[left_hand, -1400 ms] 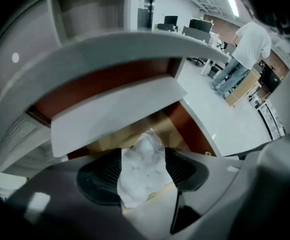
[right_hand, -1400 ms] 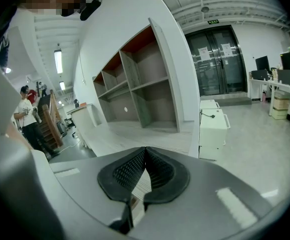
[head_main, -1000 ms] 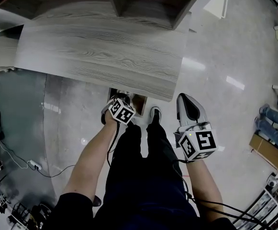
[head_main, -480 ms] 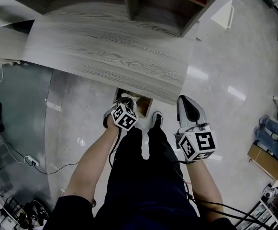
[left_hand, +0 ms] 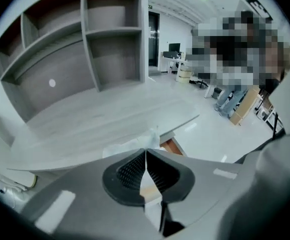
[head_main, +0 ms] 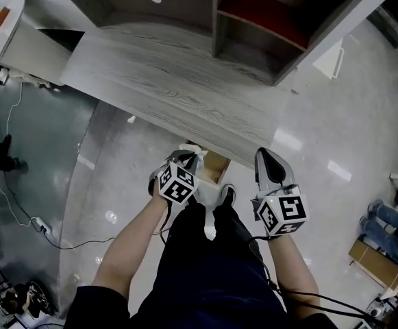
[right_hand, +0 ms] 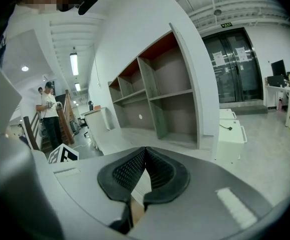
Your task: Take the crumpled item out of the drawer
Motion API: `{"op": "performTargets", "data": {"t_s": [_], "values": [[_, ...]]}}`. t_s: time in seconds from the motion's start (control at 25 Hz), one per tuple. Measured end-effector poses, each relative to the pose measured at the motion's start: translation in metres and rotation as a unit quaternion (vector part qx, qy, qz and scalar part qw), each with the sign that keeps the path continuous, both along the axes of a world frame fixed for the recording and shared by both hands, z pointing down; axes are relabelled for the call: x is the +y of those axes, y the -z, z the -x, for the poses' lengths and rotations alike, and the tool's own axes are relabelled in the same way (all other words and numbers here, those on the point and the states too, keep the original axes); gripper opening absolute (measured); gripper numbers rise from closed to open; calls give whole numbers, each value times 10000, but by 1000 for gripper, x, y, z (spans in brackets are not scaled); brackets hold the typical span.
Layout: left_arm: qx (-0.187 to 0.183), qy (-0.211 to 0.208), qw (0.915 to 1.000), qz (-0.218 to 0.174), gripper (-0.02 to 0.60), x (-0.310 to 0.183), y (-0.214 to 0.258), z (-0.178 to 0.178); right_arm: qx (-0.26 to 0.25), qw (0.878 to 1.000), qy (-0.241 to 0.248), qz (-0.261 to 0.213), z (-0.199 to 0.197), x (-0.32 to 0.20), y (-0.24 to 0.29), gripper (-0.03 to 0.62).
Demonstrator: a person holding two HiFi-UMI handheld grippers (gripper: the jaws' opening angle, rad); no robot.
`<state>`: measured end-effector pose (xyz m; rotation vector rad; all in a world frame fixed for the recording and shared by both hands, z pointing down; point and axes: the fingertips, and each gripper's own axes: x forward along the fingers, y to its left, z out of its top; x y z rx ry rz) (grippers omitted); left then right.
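My left gripper (head_main: 187,157) is shut on the white crumpled item (head_main: 190,149), held just above the front edge of the grey wood desk (head_main: 164,91). In the left gripper view the jaws of the left gripper (left_hand: 145,151) meet, and the crumpled item (left_hand: 151,135) pokes up beyond their tips. Below it the drawer (head_main: 216,168) stands pulled out, its brown inside showing; one drawer corner (left_hand: 171,146) shows past the jaws. My right gripper (head_main: 267,155) hangs to the right of the drawer, shut with nothing in it; the right gripper (right_hand: 145,150) points towards the shelves.
A grey shelf unit (head_main: 205,12) with open compartments rises behind the desk. A cable (head_main: 31,214) trails over the floor at the left. A low white cabinet (right_hand: 230,131) stands to the right of the shelves. People (right_hand: 49,115) stand far off.
The left gripper has risen from the drawer up to the desk edge with the white item in its jaws. The right gripper drifted a little. The head view now shows more of the shelves.
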<state>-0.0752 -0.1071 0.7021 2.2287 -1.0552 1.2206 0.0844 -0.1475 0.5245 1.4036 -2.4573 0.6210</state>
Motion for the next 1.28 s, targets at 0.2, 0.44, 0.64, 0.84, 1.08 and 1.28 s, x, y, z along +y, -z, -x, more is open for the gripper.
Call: {"op": "performTargets", "data": {"t_s": [0.2, 0.44, 0.64, 0.84, 1.08, 1.28], "values": [[44, 180, 9991, -371, 12, -46, 38, 10, -1, 9995, 199, -259, 15, -9, 25, 6], [-83, 133, 9988, -466, 12, -104, 44, 11, 18, 9987, 185, -477, 20, -23, 48, 6], [-255, 32, 9994, -242, 14, -126, 21, 11, 70, 9983, 48, -577, 14, -30, 59, 6], [-329, 40, 9994, -119, 20, -137, 3, 14, 127, 9983, -131, -551, 3, -30, 58, 6], [-140, 328, 9988, -324, 100, -150, 19, 20, 107, 9979, -254, -582, -3, -37, 60, 6], [166, 702, 9940, -826, 100, -162, 62, 28, 53, 9974, -149, -701, 5, -46, 67, 6]]}}
